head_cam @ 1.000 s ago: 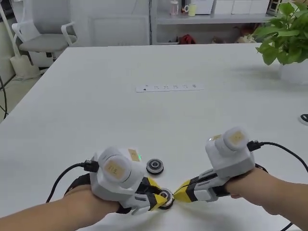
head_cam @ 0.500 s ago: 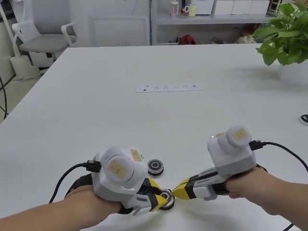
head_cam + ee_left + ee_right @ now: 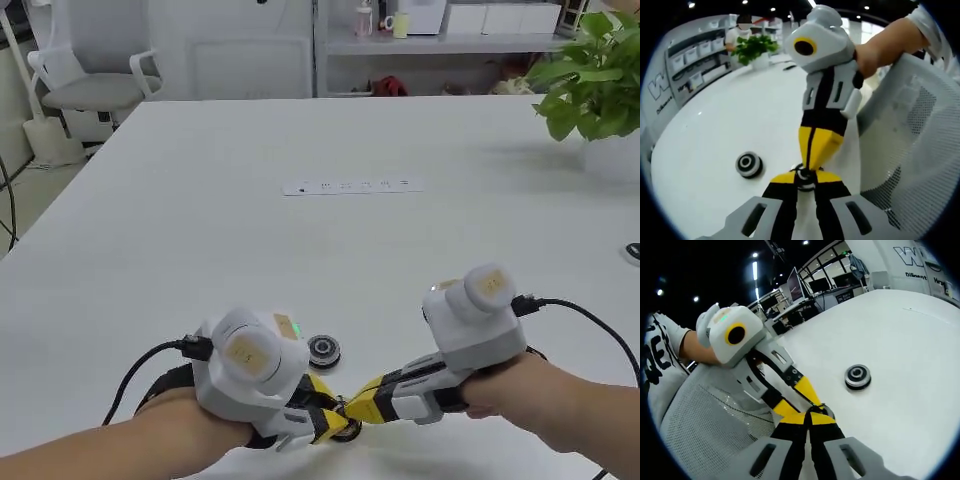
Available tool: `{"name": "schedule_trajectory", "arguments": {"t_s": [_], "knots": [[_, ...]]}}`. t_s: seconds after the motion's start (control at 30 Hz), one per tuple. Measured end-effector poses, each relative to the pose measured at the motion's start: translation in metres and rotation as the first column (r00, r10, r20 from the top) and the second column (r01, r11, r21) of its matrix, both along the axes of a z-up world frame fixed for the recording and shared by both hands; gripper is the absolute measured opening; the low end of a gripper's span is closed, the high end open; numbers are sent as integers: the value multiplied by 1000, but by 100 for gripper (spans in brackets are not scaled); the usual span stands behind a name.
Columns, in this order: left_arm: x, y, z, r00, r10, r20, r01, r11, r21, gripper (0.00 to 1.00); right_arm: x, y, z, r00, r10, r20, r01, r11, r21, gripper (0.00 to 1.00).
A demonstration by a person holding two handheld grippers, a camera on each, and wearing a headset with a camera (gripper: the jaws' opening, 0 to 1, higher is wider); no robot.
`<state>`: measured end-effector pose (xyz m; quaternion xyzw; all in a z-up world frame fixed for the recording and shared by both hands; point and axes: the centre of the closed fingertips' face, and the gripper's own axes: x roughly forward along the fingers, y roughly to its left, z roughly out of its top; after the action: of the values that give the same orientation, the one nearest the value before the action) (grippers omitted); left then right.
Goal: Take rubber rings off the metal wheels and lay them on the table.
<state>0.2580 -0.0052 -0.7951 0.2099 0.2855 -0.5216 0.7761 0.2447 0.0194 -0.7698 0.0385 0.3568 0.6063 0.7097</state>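
The left gripper point(image 3: 330, 418) and the right gripper point(image 3: 363, 407) meet tip to tip at the near edge of the white worktop point(image 3: 300, 250), each held in one of the person's hands.

In the left gripper view, the left gripper's yellow-tipped fingers point(image 3: 782, 178) are drawn in close on either side of a small metal wheel point(image 3: 803, 178) and grip it between them. This held wheel sits just above the worktop, low between the two tools.

The right gripper comes in from the opposite side. Its fingers point(image 3: 819, 142) are pressed narrow, with only a thin seam between them, and their point touches the rim of the held wheel. The contact is small and partly hidden, so I cannot tell whether a rubber ring is caught between them; they may simply be resting against the rim.

A second wheel point(image 3: 323, 349) lies flat on the worktop just beyond the left gripper, apart from both tools. It has a dark band around its outside and a lighter metal centre.

Farther back, a white power strip point(image 3: 347, 186) lies across the middle of the worktop. A potted plant point(image 3: 588, 70) stands at the far right corner, and an office chair point(image 3: 90, 75) stands off the far left corner.
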Motion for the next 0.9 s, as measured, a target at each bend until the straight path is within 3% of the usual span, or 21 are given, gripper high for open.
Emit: {"name": "schedule_trajectory", "arguments": {"t_s": [0.03,0.07,0.13,0.33,0.7,0.9], "knots": [[1,-1,1,1000,0,6,0,1000,-8,12,8,-3,-2,999,-13,41,15,999,-40,0],[1,0,1,1000,-1,4,1,1000,-7,12,11,-6,-9,994,25,104,-15,995,-99,0],[1,0,2,1000,-2,4,2,1000,-5,12,9,-5,-9,997,3,80,4,996,-87,0],[0,0,2,1000,-5,5,5,1000,-7,12,14,-19,-21,997,-24,72,32,993,-112,0],[-1,0,2,1000,-19,13,19,1000,-2,14,18,-22,-20,997,-40,72,48,992,-113,0],[-4,3,3,999,-39,-4,39,999,16,20,17,-22,-18,997,-44,65,50,994,-102,0]]}}
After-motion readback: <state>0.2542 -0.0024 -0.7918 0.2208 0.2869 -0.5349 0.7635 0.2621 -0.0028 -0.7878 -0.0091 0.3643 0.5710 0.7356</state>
